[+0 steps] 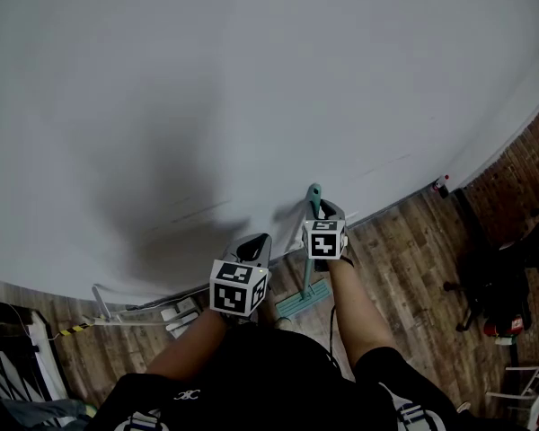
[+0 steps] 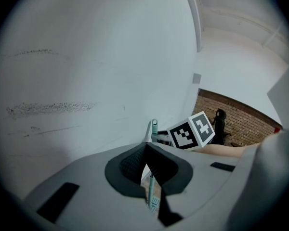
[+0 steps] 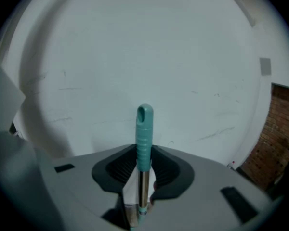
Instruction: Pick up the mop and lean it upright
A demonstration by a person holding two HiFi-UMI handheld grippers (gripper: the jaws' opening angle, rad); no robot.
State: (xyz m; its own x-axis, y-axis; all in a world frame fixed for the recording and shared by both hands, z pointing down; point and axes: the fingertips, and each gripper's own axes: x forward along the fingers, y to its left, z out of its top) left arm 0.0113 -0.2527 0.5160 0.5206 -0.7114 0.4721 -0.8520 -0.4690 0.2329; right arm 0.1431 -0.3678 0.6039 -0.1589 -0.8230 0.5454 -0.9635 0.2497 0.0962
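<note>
**One mop, upright in my right gripper, close to the wall**

Head view: there is one mop (image 1: 306, 272). It stands nearly upright in front of the white wall (image 1: 251, 79), and its flat mop head (image 1: 304, 302) is down on the wood floor (image 1: 413, 250). My right gripper (image 1: 327, 210) has it high on the handle. My left gripper (image 1: 255, 241) hangs to the left of the shaft, apart from it. That makes two grippers and one mop. I cannot tell from here whether the top of the handle touches the wall.

Left gripper view: the tips of these jaws meet and nothing is pinched between them. Through the slit behind them I see only the lower shaft (image 2: 150, 190), which lies beyond the jaws and is not in them.

Right gripper view: the pads are closed on the ribbed teal grip (image 3: 144, 138), and the bare metal shaft (image 3: 143, 189) runs down below it.

I expect the mop to handle as a light, stiff pole that pivots on its head. The ribbed grip should give a better hold than the smooth metal, so the grip is the place to take it. The flat head may slide out on the smooth boards as the mop leans. A second hold lower on the shaft would steady it.
</note>
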